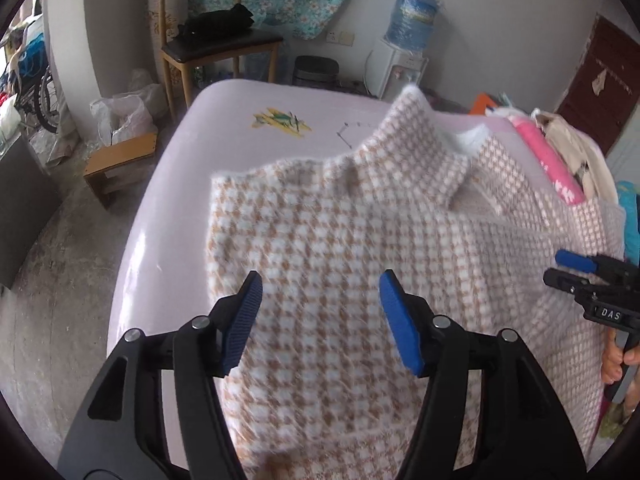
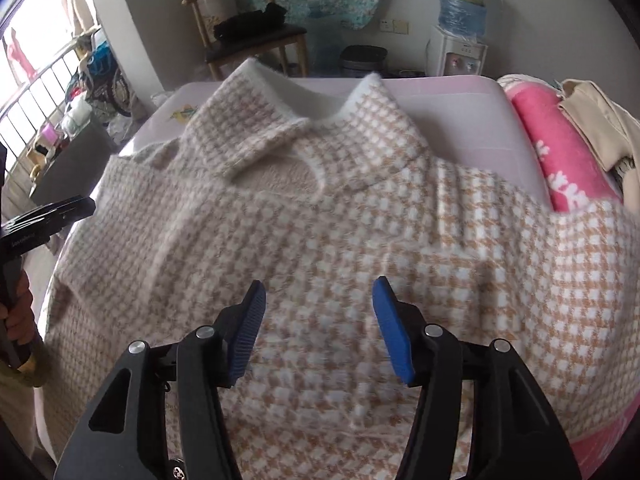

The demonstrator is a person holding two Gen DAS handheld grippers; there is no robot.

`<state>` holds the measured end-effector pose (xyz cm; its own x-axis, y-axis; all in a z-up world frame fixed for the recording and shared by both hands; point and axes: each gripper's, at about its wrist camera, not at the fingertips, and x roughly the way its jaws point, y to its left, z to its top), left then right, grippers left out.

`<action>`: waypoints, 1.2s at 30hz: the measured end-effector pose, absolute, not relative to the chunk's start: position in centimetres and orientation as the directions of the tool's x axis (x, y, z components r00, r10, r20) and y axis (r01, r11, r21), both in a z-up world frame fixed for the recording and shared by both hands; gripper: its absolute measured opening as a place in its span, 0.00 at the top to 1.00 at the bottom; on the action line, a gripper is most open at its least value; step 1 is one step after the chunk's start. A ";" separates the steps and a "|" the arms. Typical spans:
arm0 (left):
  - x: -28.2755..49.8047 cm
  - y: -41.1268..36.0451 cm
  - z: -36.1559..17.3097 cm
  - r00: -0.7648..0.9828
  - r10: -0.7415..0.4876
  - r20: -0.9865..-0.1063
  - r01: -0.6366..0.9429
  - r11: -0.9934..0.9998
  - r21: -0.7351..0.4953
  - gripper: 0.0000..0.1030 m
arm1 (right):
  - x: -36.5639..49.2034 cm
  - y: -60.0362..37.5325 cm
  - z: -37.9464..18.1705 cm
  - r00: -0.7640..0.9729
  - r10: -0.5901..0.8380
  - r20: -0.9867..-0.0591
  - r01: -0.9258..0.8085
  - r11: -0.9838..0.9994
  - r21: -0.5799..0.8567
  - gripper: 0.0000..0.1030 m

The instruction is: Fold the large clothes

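1. The left gripper point(image 1: 320, 292) hovers over the houndstooth sweater point(image 1: 360, 248) with its jaws spread apart, gripping nothing.
2. The right gripper point(image 2: 318, 300) likewise gapes wide; its body reads "DAS" in the left wrist view.
3. The sweater lies spread across the pale desk point(image 1: 240, 104), collar toward the far edge.

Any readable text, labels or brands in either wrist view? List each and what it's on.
"DAS": white letters on the right gripper body, seen from the left wrist view.
Embossed word on the left gripper body: too blurred to read.
White markings on the pink towel: unreadable.
Water jug label: too blurred.
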<state>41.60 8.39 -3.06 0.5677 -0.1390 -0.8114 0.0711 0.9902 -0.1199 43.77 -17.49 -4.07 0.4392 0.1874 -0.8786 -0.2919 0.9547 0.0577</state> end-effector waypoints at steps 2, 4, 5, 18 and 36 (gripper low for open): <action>41.4 7.5 -5.2 0.522 -0.078 -0.849 0.078 0.996 -0.043 0.38 | 43.6 -16.9 -5.1 0.454 0.158 -0.877 -0.295 0.955 0.020 0.36; 40.5 6.9 -5.3 0.558 -0.043 -0.828 0.113 0.993 0.024 0.38 | 43.6 -16.9 -4.6 0.433 0.145 -0.890 -0.271 0.962 0.024 0.36; 40.3 6.9 -5.0 0.553 -0.040 -0.832 0.114 0.993 0.028 0.38 | 43.3 -17.0 -4.1 0.427 0.139 -0.893 -0.254 0.967 0.029 0.36; 36.6 4.4 -5.8 0.562 -0.026 -0.827 0.100 0.994 0.037 0.24 | 38.5 -16.5 -3.4 0.465 0.140 -0.874 -0.271 0.962 0.010 0.27; 36.4 1.5 -6.4 0.553 -0.019 -0.833 0.076 0.997 0.028 0.09 | 34.6 -21.5 -2.4 0.500 0.040 -0.865 -0.126 0.992 -0.027 0.20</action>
<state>36.37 1.53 -6.44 0.5530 -0.0189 -0.8330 0.0760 0.9967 0.0279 34.60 -21.46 -2.44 0.5002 0.0402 -0.8650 -0.1263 0.9916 -0.0269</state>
